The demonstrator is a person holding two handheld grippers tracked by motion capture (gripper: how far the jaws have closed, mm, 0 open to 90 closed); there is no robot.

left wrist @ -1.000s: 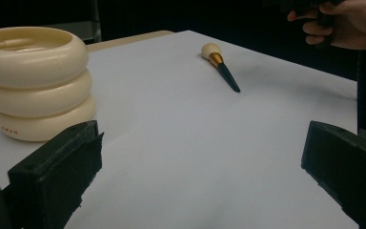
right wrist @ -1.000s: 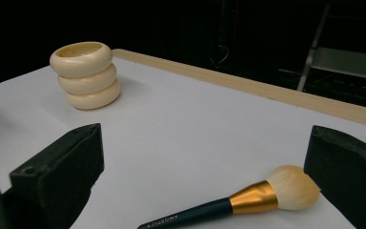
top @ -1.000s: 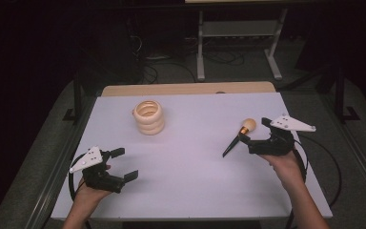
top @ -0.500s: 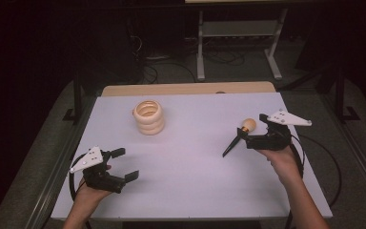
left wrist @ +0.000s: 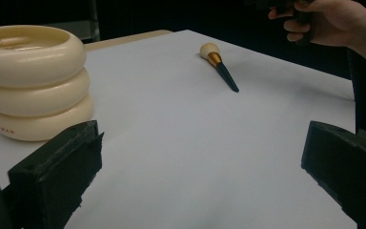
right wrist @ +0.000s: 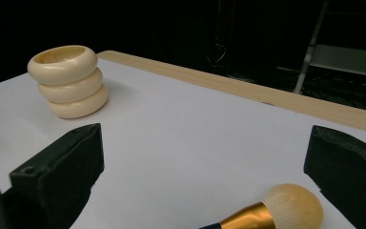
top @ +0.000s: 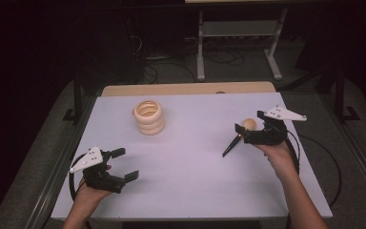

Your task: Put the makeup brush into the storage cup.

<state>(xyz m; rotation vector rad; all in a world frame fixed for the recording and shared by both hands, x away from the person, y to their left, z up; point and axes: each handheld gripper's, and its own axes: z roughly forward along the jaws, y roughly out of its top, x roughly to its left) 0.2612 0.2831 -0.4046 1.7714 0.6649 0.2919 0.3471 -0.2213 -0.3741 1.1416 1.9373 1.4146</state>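
Against the earlier high views, little is changed: the right gripper [top: 248,131] has been drawn slightly back from the makeup brush [top: 238,135], while the left gripper [top: 124,164] is found where it was, and the brush and the cream ringed holder [top: 149,117] are unmoved.

In the high view the right forearm is brought in from the bottom right, with the hand [top: 279,155] wrapped round the gripper body and the gripper pointed leftward, low over the white table [top: 190,176]. The left hand [top: 93,188] is rested near the table's front left corner, its gripper pointed to the right.

The right gripper is held wide open and nothing is gripped by it; in the right gripper view the brush's pale head and gold ferrule [right wrist: 271,212] are seen lying on the table between the two spread jaws, nearer the right-hand one, with no contact to be made out. The left gripper is likewise spread wide and empty, its jaws set well apart in the left gripper view, where the brush [left wrist: 219,64] is seen far off across the table.

The brush is laid flat on the right part of the table, head away from the person, dark handle slanting toward the front. The holder is stood upright toward the far left, well apart from both grippers
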